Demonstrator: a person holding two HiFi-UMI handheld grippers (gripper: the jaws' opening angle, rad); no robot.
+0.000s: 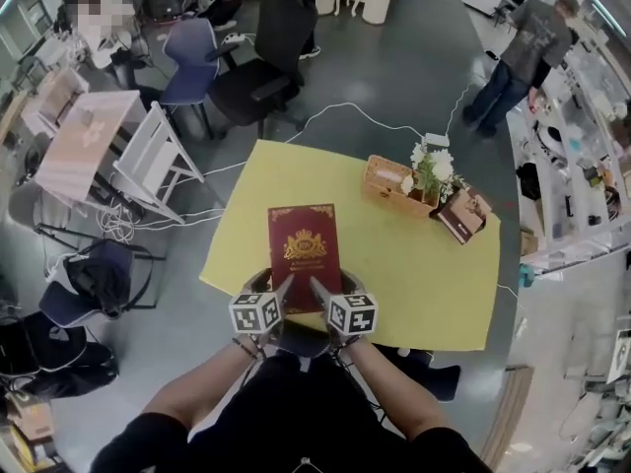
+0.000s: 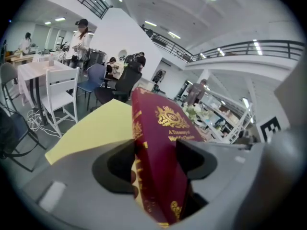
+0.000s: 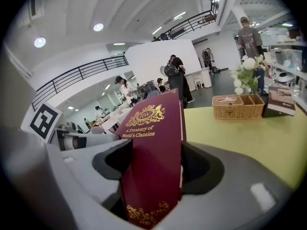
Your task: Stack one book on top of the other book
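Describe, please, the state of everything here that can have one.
red book, closed, held over the yellow table by both grippers.
left gripper, shut on the red book's near edge.
right gripper, shut on the same edge.
brown book, closed, beside the flowers.

You stand over a yellow surface (image 1: 434, 274) on a grey, glossy floor (image 1: 394, 77). Beyond it, to your left, are a black office chair (image 1: 258, 62), a blue chair (image 1: 193, 59), a white chair (image 1: 148, 161) and a pale table (image 1: 84, 136). White cables (image 1: 120, 225) lie tangled on the floor by the white chair. Shelving (image 1: 582, 180) lines your right side, and a person (image 1: 523, 52) stands near it. Overhead, a railed balcony (image 3: 81, 75) runs along a white wall (image 3: 158, 54), under round ceiling lights (image 3: 98, 27).
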